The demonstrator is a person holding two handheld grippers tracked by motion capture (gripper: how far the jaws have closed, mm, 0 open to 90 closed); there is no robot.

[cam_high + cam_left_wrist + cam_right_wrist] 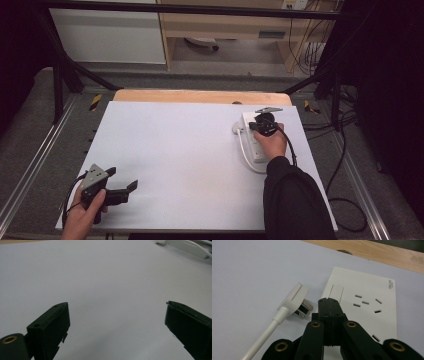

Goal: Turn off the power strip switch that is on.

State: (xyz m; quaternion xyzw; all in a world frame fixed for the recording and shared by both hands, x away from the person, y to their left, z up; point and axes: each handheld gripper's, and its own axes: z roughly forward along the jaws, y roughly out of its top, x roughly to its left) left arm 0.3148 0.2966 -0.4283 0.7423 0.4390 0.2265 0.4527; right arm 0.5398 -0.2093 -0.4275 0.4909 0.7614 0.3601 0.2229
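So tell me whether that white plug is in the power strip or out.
Out. The white plug lies on the table beside the power strip, its metal prongs bare and outside every socket.

Left tool (pixel 117 322): two black jaws rise from the bottom edge, set wide apart, nothing between them. A brass-ringed hole sits at the base of the jaw on the view's left. Below and beyond, bare pale tabletop (pixel 105 275). Far top right corner: a white power strip (pixel 187 246), partly cut off, well apart from the jaws.
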